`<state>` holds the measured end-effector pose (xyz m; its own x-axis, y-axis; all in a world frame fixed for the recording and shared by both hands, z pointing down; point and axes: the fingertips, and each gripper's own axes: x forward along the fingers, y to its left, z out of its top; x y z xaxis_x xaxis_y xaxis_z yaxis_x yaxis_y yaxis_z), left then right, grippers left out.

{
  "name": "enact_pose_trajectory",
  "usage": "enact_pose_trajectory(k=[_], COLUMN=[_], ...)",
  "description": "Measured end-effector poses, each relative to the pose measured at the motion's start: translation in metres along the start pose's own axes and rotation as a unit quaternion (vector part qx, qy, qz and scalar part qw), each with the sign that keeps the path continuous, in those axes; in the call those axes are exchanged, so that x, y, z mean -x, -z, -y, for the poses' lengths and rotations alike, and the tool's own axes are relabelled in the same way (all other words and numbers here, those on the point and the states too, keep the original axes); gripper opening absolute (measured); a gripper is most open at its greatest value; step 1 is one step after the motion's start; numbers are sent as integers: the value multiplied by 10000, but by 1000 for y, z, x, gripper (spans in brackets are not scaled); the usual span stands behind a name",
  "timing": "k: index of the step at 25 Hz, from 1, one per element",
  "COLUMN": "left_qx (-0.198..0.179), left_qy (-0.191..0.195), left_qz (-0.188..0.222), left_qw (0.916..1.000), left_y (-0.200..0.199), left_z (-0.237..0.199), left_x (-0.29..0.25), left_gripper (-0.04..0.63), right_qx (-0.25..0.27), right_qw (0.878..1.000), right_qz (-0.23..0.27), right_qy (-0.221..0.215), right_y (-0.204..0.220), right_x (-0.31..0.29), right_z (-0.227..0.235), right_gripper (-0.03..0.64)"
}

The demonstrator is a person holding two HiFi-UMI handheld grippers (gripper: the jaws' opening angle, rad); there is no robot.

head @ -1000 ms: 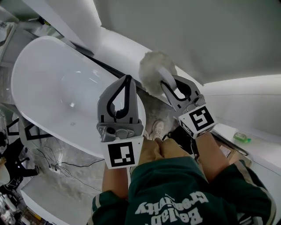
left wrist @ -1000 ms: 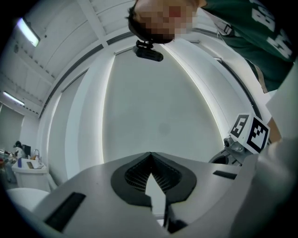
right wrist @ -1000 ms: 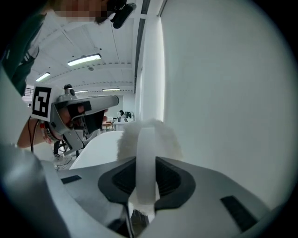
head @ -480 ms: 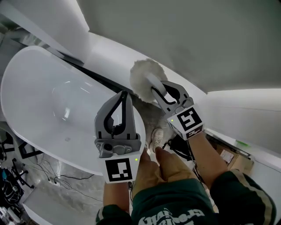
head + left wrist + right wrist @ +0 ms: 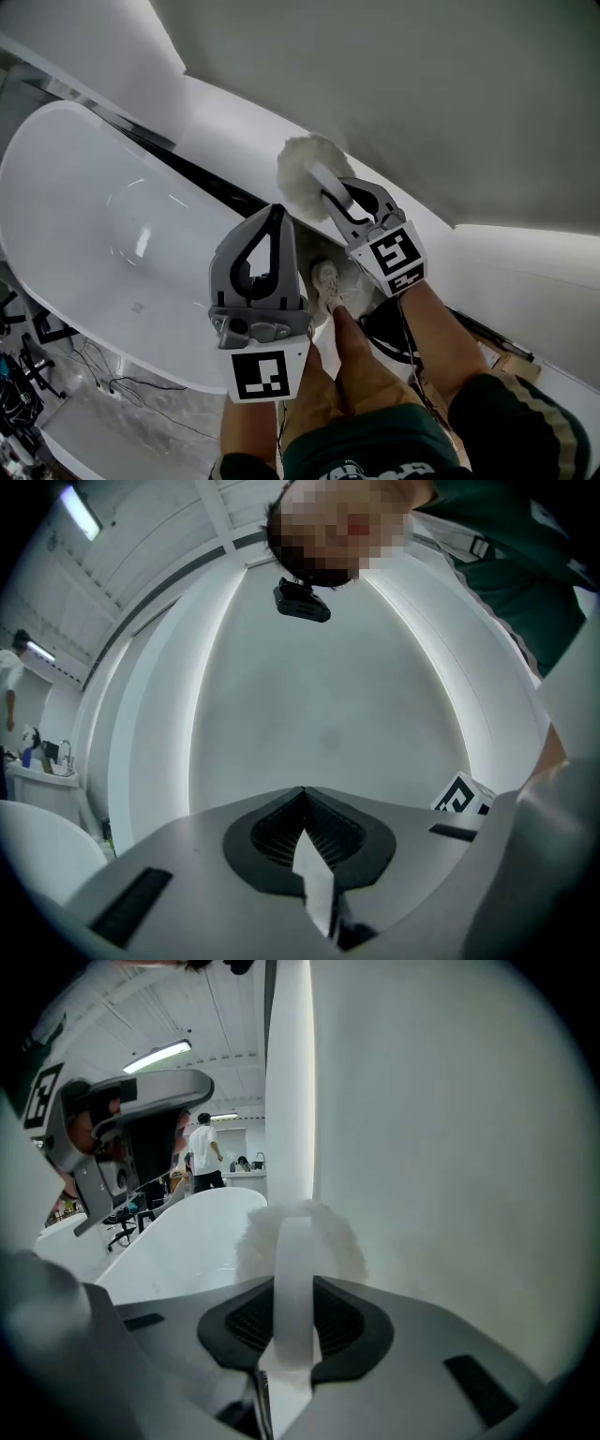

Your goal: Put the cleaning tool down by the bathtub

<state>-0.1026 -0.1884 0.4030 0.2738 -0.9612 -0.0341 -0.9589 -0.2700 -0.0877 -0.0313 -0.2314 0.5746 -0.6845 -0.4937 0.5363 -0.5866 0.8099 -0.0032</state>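
Observation:
The cleaning tool is a round fluffy white head [image 5: 302, 167] on a flat white handle [image 5: 292, 1279]. My right gripper [image 5: 330, 195] is shut on that handle and holds the head up beside the grey wall, above the gap behind the white bathtub [image 5: 94, 314]. In the right gripper view the handle runs up between the dark pads [image 5: 345, 1321] to the fluffy head [image 5: 255, 1241], with the bathtub [image 5: 187, 1232] to its left. My left gripper [image 5: 275, 212] hangs over the tub's near end, shut with nothing in it; its tips [image 5: 303, 793] meet.
A dark gap [image 5: 216, 183] runs between the tub and the white ledge along the wall. The person's shoe [image 5: 325, 281] stands on the pale floor between the grippers. Cables [image 5: 122, 384] lie on the floor at lower left. A person [image 5: 203, 1152] stands far off.
The head view has swung, so the tub sits further left. My right gripper and the tool have drifted slightly left, still gripped. The shoe has stepped forward between the grippers.

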Motion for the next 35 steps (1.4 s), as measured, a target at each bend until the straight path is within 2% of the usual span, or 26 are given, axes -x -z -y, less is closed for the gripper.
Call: enact_pose_trajectory(k=[9,16,20,25,30,35], left_qx=[-11,51,-2,144,154,148], left_qy=[-466,-795,-914,-1092,-1202,-1308], left_qz=[-49,-180,-353,-448,-551,-681], left_qw=[9989,9967,9952,9929,9911,9890], left_y=[-4,35,50,51,79,86], left_z=[3,-25,-30,-31,-49,-54], left_x=[-10,-33,-32,-30,-34,-34], left_gripper=[8,8,8,8,8,8], right_qx=[-135,-154,-62,-120,-116,-215], right_qw=[9990,9969,9957,9915,9872,9812], right_qz=[-342,-662,-770,-1124,-1430,-1782], right_qy=[-270,-404,-502,-646,-696,-711], right_y=[31,60,64,73,100,123], right_x=[-23,-91,-110,-124,-169,-184], right_z=[8,28,29,30,28,32], right_gripper=[92,92,92,92,92,92])
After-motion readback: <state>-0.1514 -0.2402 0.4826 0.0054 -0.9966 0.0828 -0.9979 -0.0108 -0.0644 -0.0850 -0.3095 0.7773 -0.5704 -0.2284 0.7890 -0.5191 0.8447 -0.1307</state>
